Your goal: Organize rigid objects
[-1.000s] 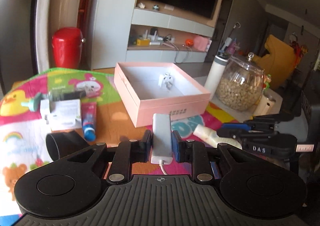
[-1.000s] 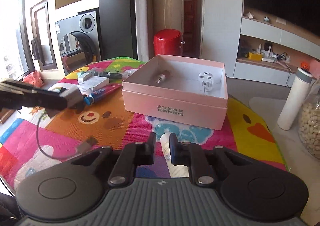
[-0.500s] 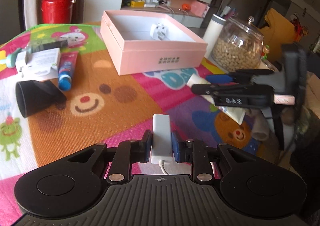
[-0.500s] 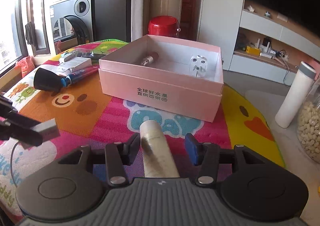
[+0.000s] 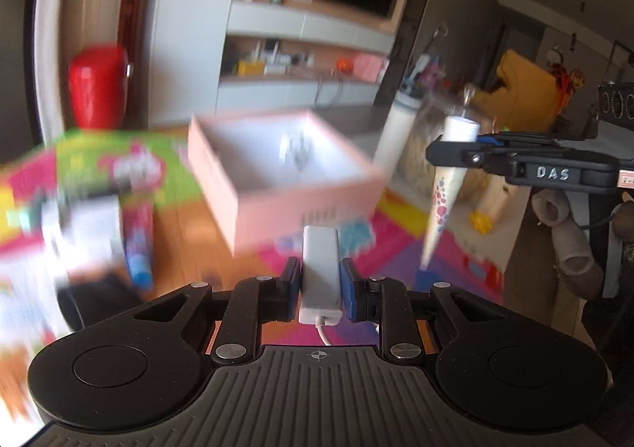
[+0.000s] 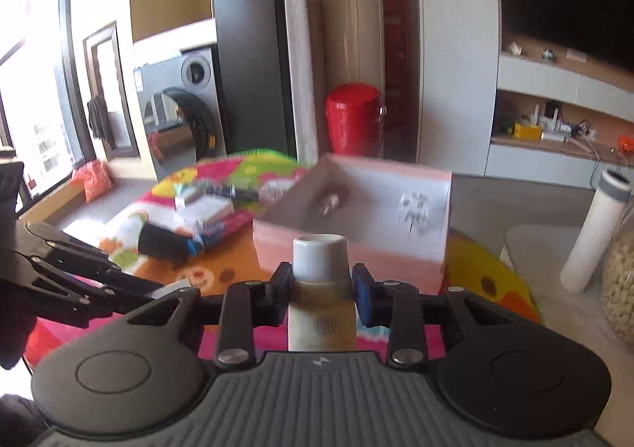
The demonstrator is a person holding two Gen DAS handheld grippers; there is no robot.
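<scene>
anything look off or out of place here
Nothing looks spilled or damaged. The right gripper has just closed on a cream tube, which hangs cap-up. The left gripper holds a white adapter. Both are near the pink box.

I see a white adapter block (image 5: 321,268) with a white cable at its near end, clamped and pointing toward twelve o'clock. At two o'clock a cream tube (image 5: 445,189) hangs cap-up, tapering downward. The open pink box (image 5: 301,201) sits ahead on the colourful mat, holding a white plug (image 6: 414,209) and a small dark cylinder (image 6: 331,201).
</scene>
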